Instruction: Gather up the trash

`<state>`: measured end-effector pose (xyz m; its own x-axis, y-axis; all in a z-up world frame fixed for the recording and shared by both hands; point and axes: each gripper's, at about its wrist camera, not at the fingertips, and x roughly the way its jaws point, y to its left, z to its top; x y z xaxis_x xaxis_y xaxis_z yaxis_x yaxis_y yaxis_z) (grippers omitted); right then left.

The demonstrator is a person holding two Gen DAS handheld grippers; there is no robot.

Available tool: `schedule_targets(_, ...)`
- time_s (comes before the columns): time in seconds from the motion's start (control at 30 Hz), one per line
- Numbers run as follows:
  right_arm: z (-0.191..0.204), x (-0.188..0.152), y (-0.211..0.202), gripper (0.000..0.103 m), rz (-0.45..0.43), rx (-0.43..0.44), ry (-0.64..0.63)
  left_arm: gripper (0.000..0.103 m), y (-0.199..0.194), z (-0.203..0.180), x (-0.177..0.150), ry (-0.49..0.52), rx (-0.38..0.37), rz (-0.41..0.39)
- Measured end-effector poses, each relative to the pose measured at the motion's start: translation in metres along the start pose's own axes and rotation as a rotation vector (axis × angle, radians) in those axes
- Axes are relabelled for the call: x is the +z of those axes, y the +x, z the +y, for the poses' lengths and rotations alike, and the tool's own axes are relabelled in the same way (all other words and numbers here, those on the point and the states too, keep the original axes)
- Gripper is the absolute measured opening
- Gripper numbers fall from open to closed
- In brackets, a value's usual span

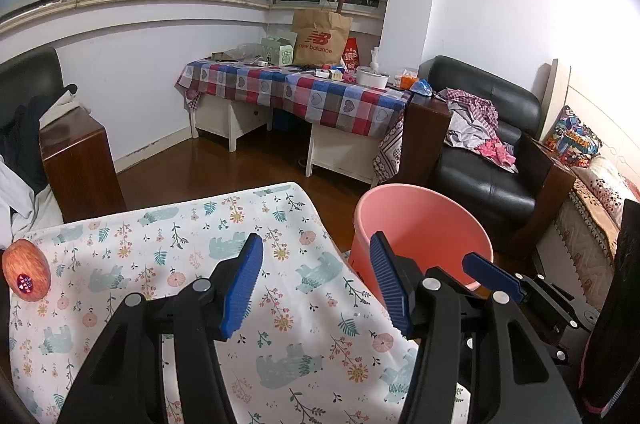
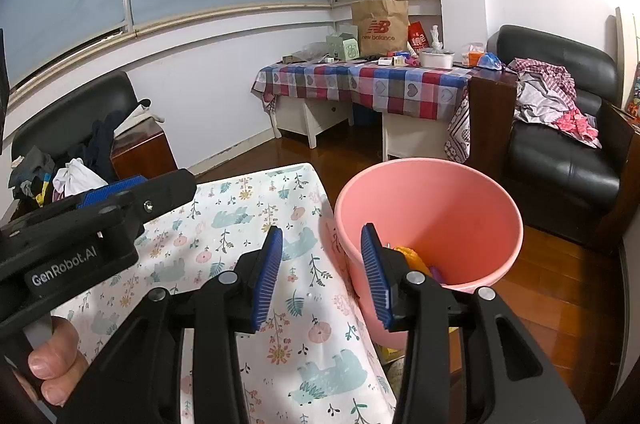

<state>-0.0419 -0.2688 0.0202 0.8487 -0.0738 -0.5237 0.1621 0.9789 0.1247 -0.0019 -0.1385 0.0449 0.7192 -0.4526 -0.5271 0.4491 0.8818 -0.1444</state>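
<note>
Left wrist view: apple (image 1: 26, 276) at the tabletop's (image 1: 168, 244) left edge; pink bucket (image 1: 424, 232) on the floor beside its right edge, holding trash (image 2: 416, 260). Left gripper (image 1: 316, 284) and right gripper (image 2: 322, 274): fingers (image 1: 242, 284) parted, holding nothing.

right gripper (image 2: 326, 274) hangs with its blue pads apart and nothing between them, over the edge of the floral tablecloth (image 2: 248, 224). Pink bucket (image 2: 472, 192) just beside it has yellow trash (image 2: 410, 256) inside.
</note>
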Motion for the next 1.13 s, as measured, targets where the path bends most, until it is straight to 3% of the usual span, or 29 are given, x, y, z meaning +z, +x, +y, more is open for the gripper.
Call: schedule_targets(1.13, 0.003, -0.006, 0.006, 0.042, 0.023, 0.02, -0.008, 0.055, 0.006, 0.013, -0.005, -0.009, 0.027, 0.031)
